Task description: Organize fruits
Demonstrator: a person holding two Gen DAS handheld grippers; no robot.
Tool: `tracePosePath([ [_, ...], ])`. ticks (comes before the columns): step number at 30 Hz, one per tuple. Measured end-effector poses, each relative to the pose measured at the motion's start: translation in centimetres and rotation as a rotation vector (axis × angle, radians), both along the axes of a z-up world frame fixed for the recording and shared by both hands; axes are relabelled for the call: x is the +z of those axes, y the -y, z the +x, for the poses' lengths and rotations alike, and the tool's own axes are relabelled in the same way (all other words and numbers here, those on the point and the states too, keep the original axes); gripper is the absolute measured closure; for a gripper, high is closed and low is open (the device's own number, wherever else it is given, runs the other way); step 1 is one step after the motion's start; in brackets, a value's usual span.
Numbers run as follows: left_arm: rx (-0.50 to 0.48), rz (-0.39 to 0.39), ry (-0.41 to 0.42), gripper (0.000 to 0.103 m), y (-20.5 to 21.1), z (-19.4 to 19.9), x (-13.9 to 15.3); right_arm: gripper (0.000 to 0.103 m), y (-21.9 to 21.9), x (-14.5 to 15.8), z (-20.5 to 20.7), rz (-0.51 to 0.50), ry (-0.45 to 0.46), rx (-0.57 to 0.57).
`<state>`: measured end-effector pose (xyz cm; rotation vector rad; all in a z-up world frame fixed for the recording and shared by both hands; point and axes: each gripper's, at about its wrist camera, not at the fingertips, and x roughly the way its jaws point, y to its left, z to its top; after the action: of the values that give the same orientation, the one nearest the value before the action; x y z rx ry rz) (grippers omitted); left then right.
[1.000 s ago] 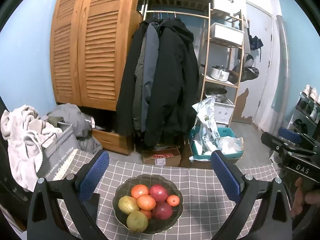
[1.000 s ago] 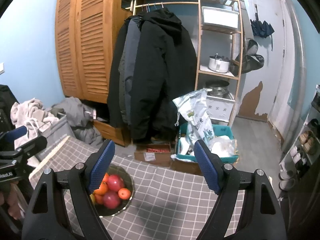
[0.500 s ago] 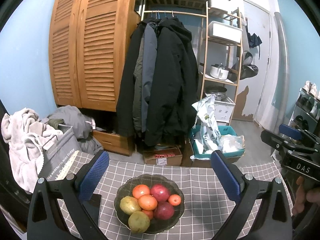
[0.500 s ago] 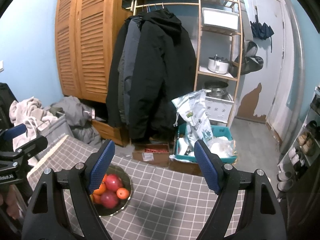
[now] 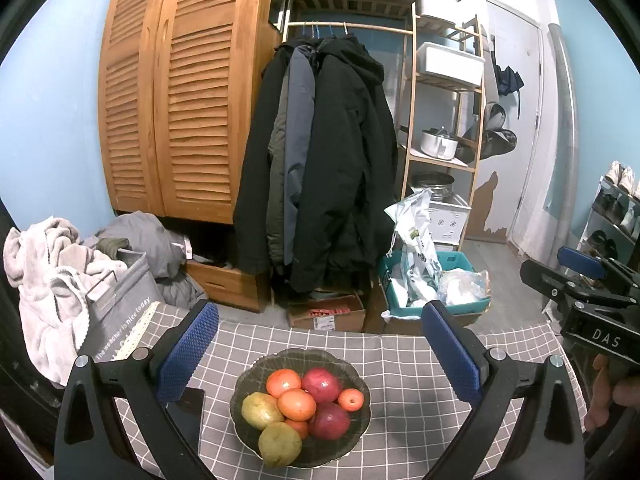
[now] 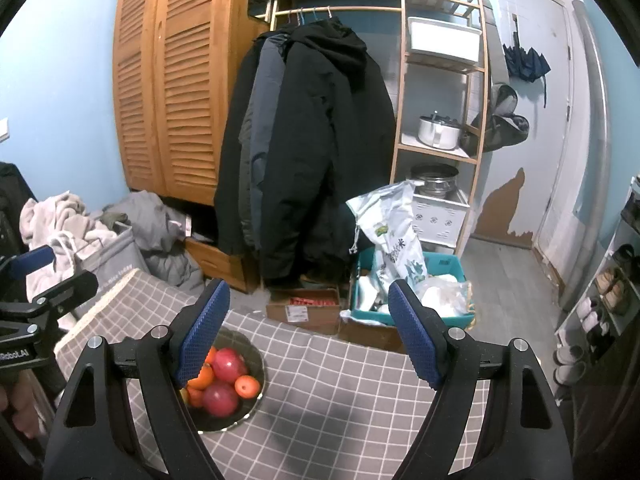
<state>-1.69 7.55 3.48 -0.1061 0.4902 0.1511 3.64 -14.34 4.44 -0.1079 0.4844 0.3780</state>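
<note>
Centrally, left claw (image 5: 320, 348) spread wide, gripping nothing; fruit bowl (image 5: 301, 406) low centre of frame between its fingers, on checkered desk (image 5: 404, 400). Right claw (image 6: 308, 330) likewise spread, empty; bowl (image 6: 228, 380) lower left, partly behind left finger (image 6: 200, 330).

Left gripper (image 5: 320, 344): fingers (image 5: 188, 350) spread wide, blue pads facing in, nothing between them, level and pointing forward. Right gripper (image 6: 308, 330): fingers (image 6: 416, 340) also spread wide, nothing held, same forward pose. Right gripper shows at far right of left view, bare hand (image 5: 612, 396) gripping its handle. Left gripper shows at far left of right view, part of hand (image 6: 16, 408) below it.
</note>
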Motion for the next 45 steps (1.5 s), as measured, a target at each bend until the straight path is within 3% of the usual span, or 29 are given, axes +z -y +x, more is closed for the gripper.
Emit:
tracePosePath([
  [45,0.032,0.002,-0.009,0.001,-1.3,-0.1,0.3,0.023,-0.5,0.1,-0.3,-0.005,0.003,0.004],
])
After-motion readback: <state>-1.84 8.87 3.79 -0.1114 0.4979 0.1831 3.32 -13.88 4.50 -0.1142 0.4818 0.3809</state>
